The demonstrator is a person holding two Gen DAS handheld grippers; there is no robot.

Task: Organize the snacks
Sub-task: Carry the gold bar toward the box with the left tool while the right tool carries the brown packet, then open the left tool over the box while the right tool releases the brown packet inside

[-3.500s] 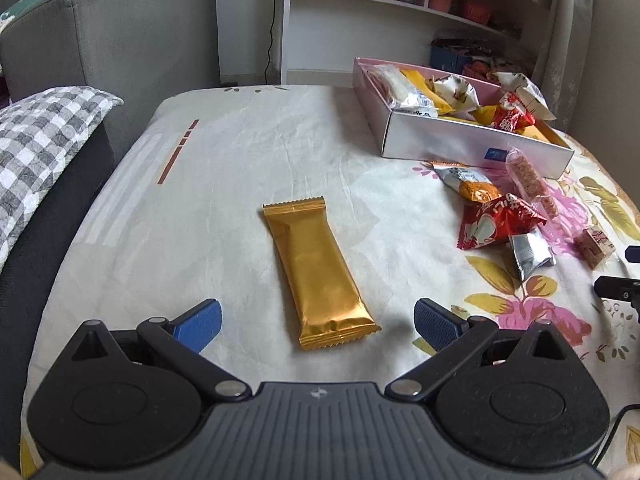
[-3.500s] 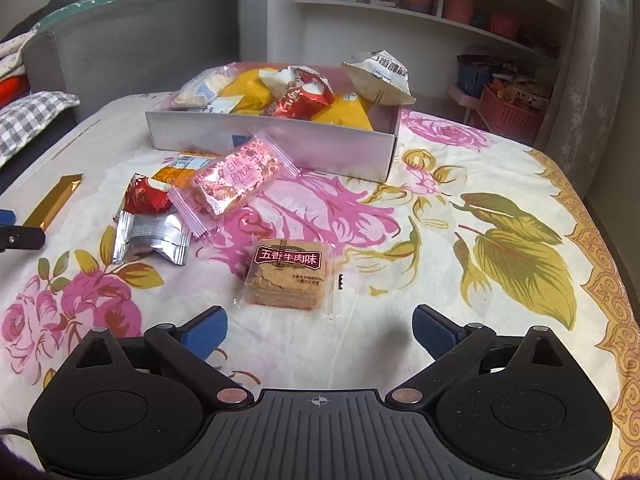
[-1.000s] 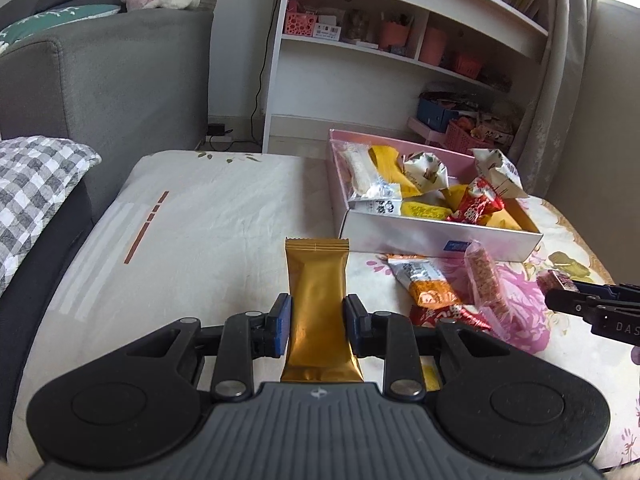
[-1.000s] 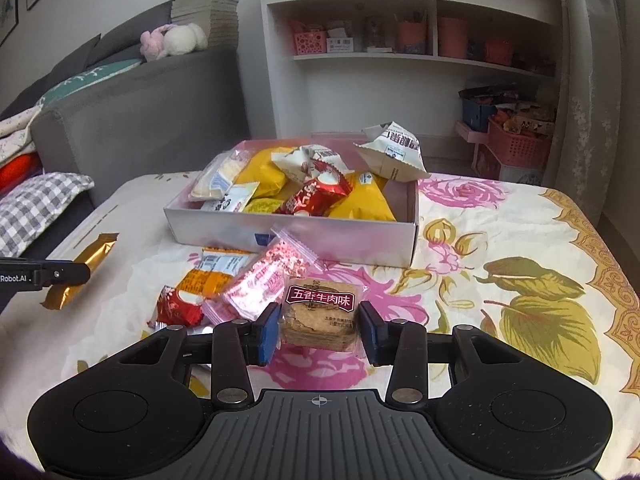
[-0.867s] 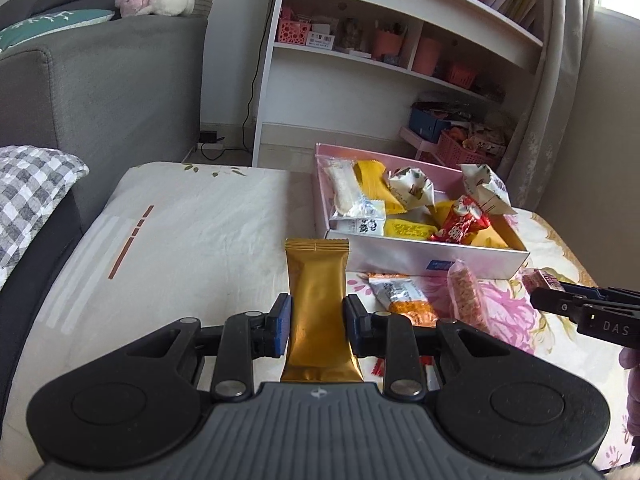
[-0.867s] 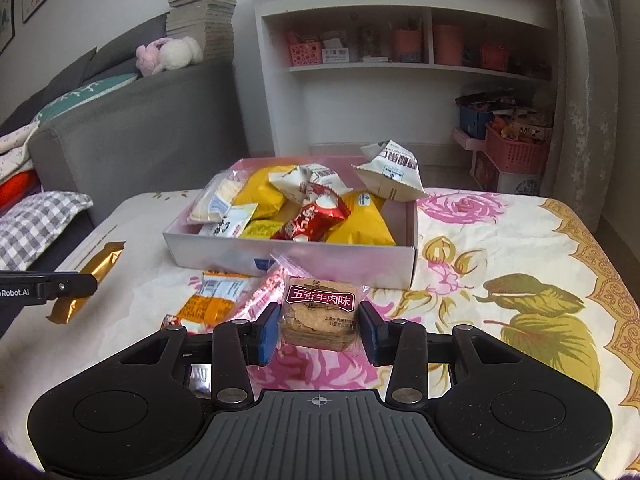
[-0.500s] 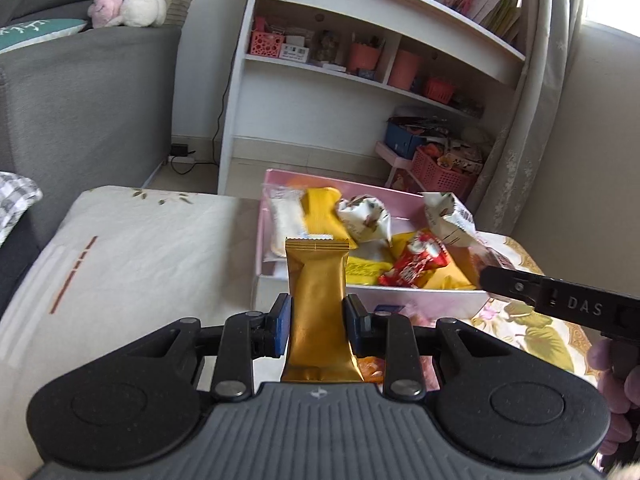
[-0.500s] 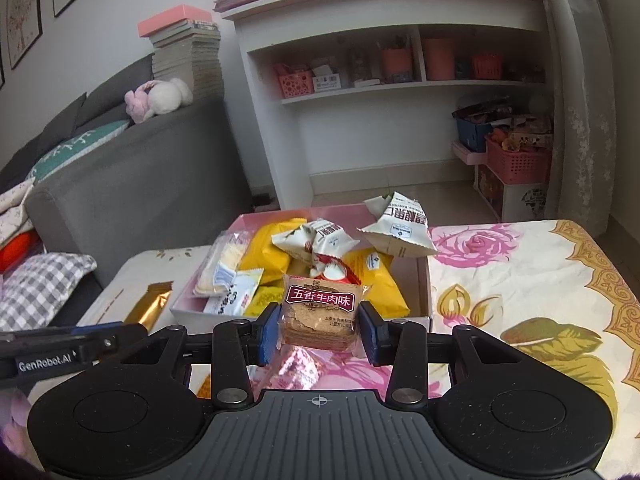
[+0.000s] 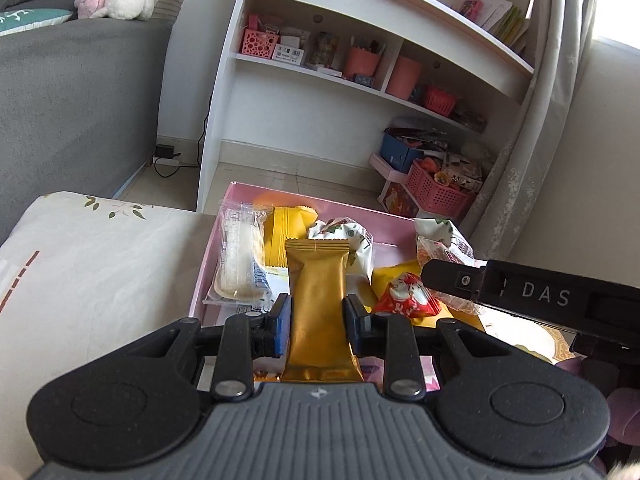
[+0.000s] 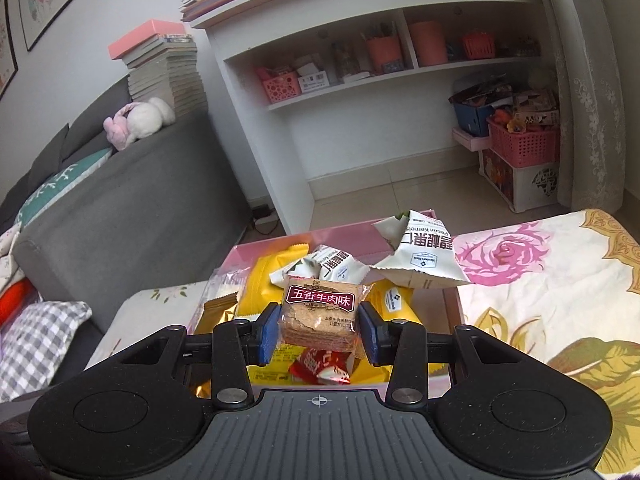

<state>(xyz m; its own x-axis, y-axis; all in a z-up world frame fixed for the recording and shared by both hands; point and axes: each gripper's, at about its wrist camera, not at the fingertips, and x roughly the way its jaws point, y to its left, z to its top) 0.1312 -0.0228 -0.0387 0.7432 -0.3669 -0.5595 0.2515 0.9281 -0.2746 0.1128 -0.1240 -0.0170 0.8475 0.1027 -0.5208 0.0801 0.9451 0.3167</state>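
We've got both loads up over the pink box [image 9: 208, 264] for the drop: left gripper [image 9: 318, 322] clamped on the gold wafer bar [image 9: 318, 300], right gripper [image 10: 319, 330] pinching the beef-flavour cracker pack [image 10: 319, 314] (box already crowded).

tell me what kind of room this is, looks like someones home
Most likely a home living room or bedroom. A grey sofa with a plush toy stands beside a white shelf unit of pink pots and baskets, and the snack box sits on a floral cloth.
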